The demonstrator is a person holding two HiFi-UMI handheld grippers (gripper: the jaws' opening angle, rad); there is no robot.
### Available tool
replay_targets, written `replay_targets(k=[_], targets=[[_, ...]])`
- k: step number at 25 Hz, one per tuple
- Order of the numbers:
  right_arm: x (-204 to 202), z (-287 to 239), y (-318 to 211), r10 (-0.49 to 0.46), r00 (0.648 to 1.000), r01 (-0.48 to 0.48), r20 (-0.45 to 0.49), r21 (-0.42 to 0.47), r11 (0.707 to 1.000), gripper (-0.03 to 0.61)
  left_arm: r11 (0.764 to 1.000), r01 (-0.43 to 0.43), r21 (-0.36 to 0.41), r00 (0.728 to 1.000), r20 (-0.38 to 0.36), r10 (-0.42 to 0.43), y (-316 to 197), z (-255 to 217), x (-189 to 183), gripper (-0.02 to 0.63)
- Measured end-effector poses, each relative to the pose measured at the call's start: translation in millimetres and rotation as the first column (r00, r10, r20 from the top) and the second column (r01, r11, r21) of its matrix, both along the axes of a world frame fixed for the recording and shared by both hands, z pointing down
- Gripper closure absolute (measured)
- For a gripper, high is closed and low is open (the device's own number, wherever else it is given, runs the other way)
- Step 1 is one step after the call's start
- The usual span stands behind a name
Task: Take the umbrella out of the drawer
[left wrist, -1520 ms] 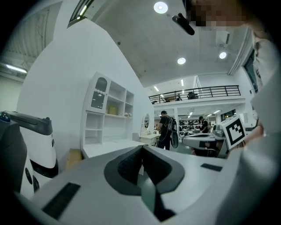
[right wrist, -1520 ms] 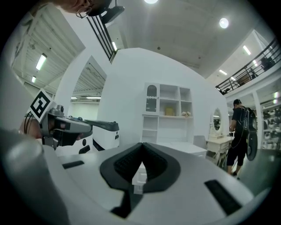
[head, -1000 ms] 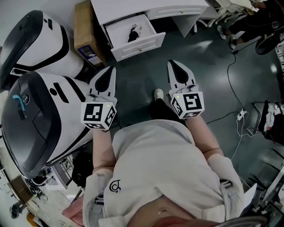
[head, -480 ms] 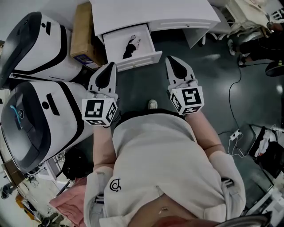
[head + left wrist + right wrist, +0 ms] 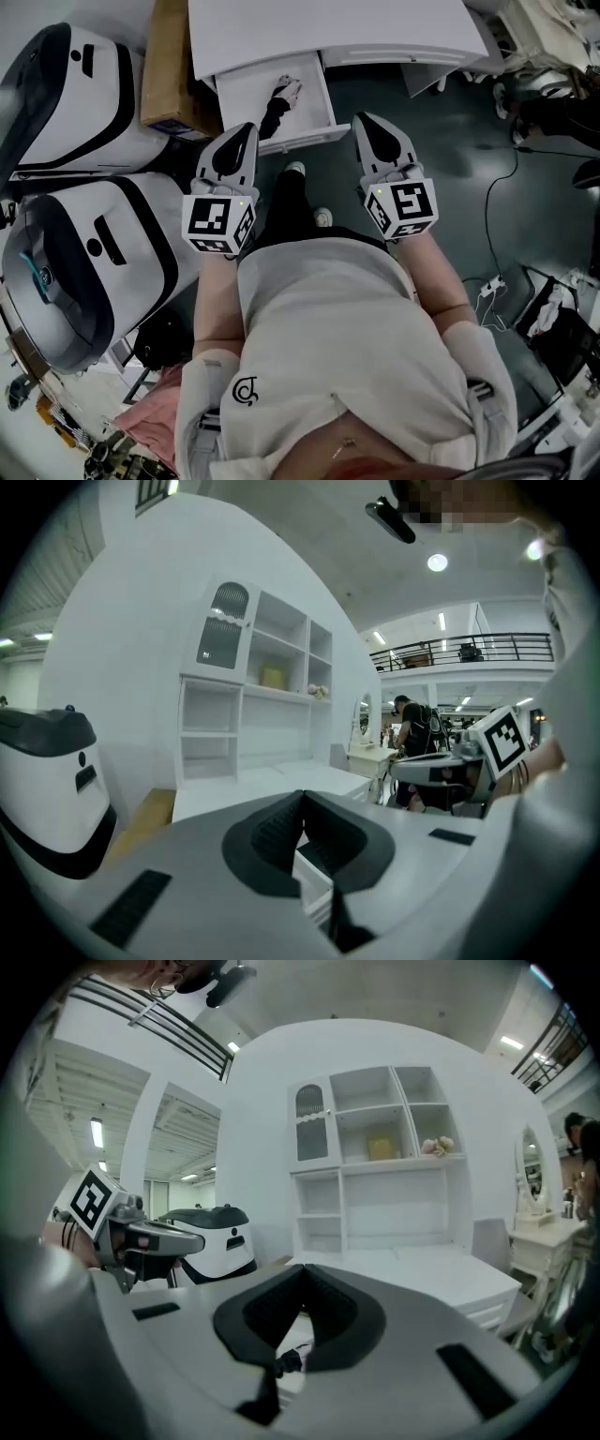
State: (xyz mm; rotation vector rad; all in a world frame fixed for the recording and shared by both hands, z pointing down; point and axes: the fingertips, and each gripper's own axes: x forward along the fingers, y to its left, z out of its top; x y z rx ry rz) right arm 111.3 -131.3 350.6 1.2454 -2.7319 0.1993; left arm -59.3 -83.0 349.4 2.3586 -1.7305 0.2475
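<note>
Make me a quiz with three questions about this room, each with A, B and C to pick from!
1. Where is the umbrella?
A) on the floor
B) in the open drawer
C) in a gripper

2. What colour is the desk?
A) white
B) brown
C) black

3. How are the jaws of the left gripper?
A) wide apart
B) shut on the umbrella
C) shut with nothing between them

Answers:
1. B, the umbrella lies inside the pulled-out drawer.
2. A, the desk's top and front are white.
3. C, the left gripper view shows the jaws together and empty.
</note>
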Motion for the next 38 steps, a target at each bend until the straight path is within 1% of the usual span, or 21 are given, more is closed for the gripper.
replay_targets(k=[4,8,10,12,14,16,17,18,20,21,23,26,27,29,31,35,36,38], targets=[[-19,12,-40,0.014,1.0,-0.014,0.0,-0.021,1.0,0.572,0.998,-0.049,-0.028,0.998,-0.034,0.048,-48,18,-14,0.601],[-32,33,-66,-0.002,1.0,0.002,-0.015,-0.009,1.0,0.572,0.989,-0.133,-0.064,0.989,-0.068,0.129,-83,54,-11,0.601],[-35,45,-76,-0.009,1.0,0.009,-0.021,0.012,1.0,0.572,0.978,-0.198,-0.061,0.979,-0.059,0.195,-96,80,-1,0.601],[-38,57,-86,-0.016,0.999,0.017,-0.03,0.026,1.0,0.572,0.963,-0.26,-0.068,0.966,-0.029,0.258,-107,108,7,0.601],[-44,68,-99,-0.021,0.999,0.022,-0.044,0.03,0.999,0.572,0.951,-0.296,-0.09,0.955,-0.004,0.296,-122,136,10,0.601],[-48,80,-111,-0.017,0.998,0.018,-0.06,0.015,1.0,0.572,0.94,-0.313,-0.136,0.949,-0.003,0.315,-135,165,9,0.601],[-50,87,-115,-0.012,0.998,0.012,-0.069,0.0,1.0,0.572,0.931,-0.318,-0.178,0.947,-0.011,0.321,-138,183,8,0.601],[-51,94,-118,-0.006,0.997,0.005,-0.077,-0.016,1.0,0.572,0.918,-0.323,-0.229,0.945,-0.02,0.327,-140,203,6,0.601],[-54,107,-124,0.002,0.996,-0.006,-0.088,-0.042,0.999,0.572,0.884,-0.334,-0.329,0.94,-0.043,0.339,-143,240,4,0.589],[-55,112,-127,0.006,0.996,-0.011,-0.093,-0.051,0.999,0.572,0.865,-0.339,-0.371,0.937,-0.052,0.345,-146,256,3,0.561],[-56,122,-134,0.014,0.994,-0.022,-0.105,-0.068,0.997,0.572,0.825,-0.35,-0.443,0.931,-0.066,0.359,-149,285,3,0.531],[-57,134,-141,0.028,0.992,-0.039,-0.121,-0.095,0.995,0.572,0.763,-0.36,-0.537,0.924,-0.091,0.372,-148,322,4,0.437],[-58,139,-142,0.03,0.992,-0.043,-0.124,-0.105,0.994,0.572,0.745,-0.358,-0.563,0.924,-0.097,0.371,-148,333,4,0.416],[-58,149,-144,0.038,0.992,-0.053,-0.12,-0.127,0.991,0.572,0.711,-0.348,-0.611,0.926,-0.107,0.362,-148,355,4,0.394],[-59,156,-146,0.04,0.991,-0.057,-0.128,-0.138,0.989,0.572,0.675,-0.331,-0.66,0.932,-0.116,0.344,-148,376,4,0.352],[-58,165,-153,0.047,0.988,-0.069,-0.148,-0.146,0.987,0.572,0.596,-0.299,-0.746,0.938,-0.115,0.328,-146,414,8,0.312],[-57,168,-154,0.054,0.987,-0.077,-0.15,-0.152,0.985,0.572,0.58,-0.293,-0.76,0.937,-0.109,0.331,-146,421,10,0.304],[-54,175,-156,0.07,0.987,-0.094,-0.144,-0.168,0.981,0.572,0.558,-0.276,-0.783,0.938,-0.093,0.334,-146,434,13,0.289]])
